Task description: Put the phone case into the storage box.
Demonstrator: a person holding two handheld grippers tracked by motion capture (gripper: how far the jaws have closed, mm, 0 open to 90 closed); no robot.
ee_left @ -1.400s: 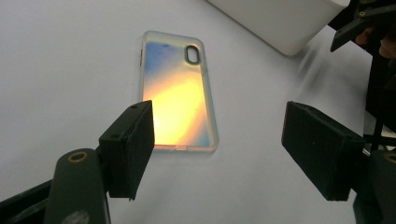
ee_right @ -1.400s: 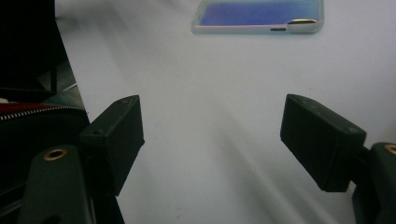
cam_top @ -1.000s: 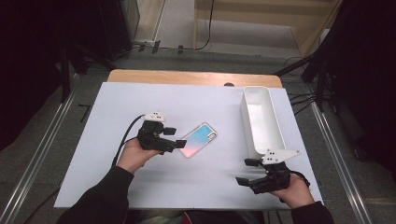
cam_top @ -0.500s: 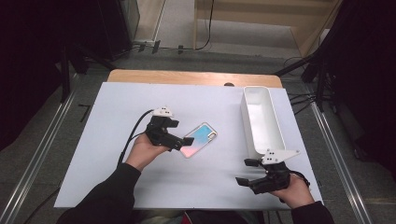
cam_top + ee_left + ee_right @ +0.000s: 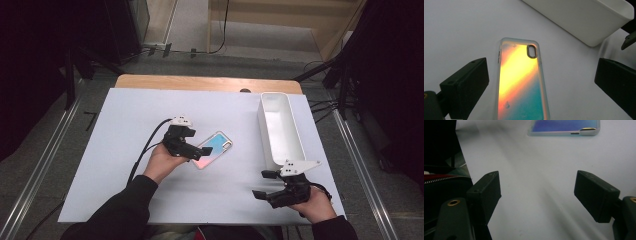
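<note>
A phone case (image 5: 214,149) with an orange-to-teal sheen lies flat on the white table, camera hole at its far end. My left gripper (image 5: 199,148) is at the case's near-left end, and its jaws have just been opening. In the left gripper view the case (image 5: 521,85) lies between the wide-spread jaws of the left gripper (image 5: 541,85), and neither pad touches it. My right gripper (image 5: 262,184) rests near the front right edge, open, with nothing between its jaws. In the right gripper view, the right gripper (image 5: 536,187) faces bare table, with the case (image 5: 564,127) farther off.
A long white bin (image 5: 263,125) stands empty at the right, also seen from the left gripper as a white bin (image 5: 584,17) beyond the case. A white sheet (image 5: 125,130) covers the table, with a wooden strip (image 5: 200,82) at the back. Metal rails run along both sides.
My left gripper has slid right, up to the phone case, and its jaws have spread wider. The case and the right gripper have not moved.
</note>
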